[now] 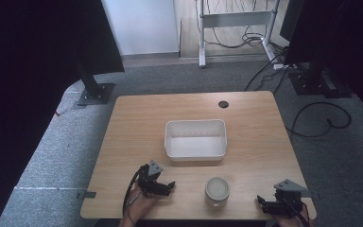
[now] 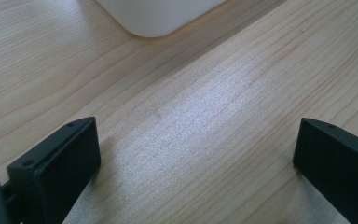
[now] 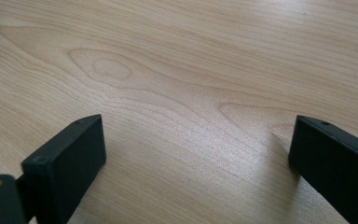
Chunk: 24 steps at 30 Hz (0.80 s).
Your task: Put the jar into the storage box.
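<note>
A small jar (image 1: 217,191) with a pale lid stands near the front edge of the table (image 1: 137,118), between the two tools and apart from both. The left tool (image 1: 169,186) is spread wide over bare wood with nothing in it, as is the right tool (image 1: 261,202). Behind the jar sits a white tub (image 1: 196,152), which looks empty.

light: even, soft | glare: table (image 2: 214,107) sheen | edges: dark, blurred
</note>
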Available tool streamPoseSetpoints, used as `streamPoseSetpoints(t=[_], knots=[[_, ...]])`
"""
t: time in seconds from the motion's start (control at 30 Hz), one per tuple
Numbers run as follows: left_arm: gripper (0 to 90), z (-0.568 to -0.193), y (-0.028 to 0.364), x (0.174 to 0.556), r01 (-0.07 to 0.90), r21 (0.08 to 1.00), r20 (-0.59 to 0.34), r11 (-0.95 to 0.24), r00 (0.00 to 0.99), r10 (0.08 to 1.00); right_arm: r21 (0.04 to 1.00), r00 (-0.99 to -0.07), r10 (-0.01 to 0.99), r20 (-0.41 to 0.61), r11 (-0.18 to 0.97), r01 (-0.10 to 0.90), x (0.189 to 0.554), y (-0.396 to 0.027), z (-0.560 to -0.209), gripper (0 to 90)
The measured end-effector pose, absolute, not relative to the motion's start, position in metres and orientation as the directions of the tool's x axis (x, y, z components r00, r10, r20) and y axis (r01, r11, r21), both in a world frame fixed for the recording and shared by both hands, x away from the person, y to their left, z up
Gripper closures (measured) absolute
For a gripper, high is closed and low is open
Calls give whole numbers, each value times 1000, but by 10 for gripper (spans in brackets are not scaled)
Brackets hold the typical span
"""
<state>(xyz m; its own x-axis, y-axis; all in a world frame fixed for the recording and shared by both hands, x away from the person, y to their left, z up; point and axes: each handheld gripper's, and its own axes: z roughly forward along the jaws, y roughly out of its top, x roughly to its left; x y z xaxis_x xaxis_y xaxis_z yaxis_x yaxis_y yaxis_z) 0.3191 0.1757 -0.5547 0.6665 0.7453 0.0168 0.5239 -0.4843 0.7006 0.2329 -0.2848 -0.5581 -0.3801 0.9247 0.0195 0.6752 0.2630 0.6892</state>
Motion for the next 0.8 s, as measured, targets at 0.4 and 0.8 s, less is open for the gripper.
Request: streamPoseSetpoints(t=[0.4, 0.8], knots=[[4, -555, 176, 319, 524, 701, 17, -484, 666, 745, 681, -398, 917, 18, 280, 676, 233, -284, -558, 0], [5, -555, 176, 319, 524, 701, 17, -483, 666, 746, 680, -398, 917, 19, 280, 678, 233, -284, -558, 0]])
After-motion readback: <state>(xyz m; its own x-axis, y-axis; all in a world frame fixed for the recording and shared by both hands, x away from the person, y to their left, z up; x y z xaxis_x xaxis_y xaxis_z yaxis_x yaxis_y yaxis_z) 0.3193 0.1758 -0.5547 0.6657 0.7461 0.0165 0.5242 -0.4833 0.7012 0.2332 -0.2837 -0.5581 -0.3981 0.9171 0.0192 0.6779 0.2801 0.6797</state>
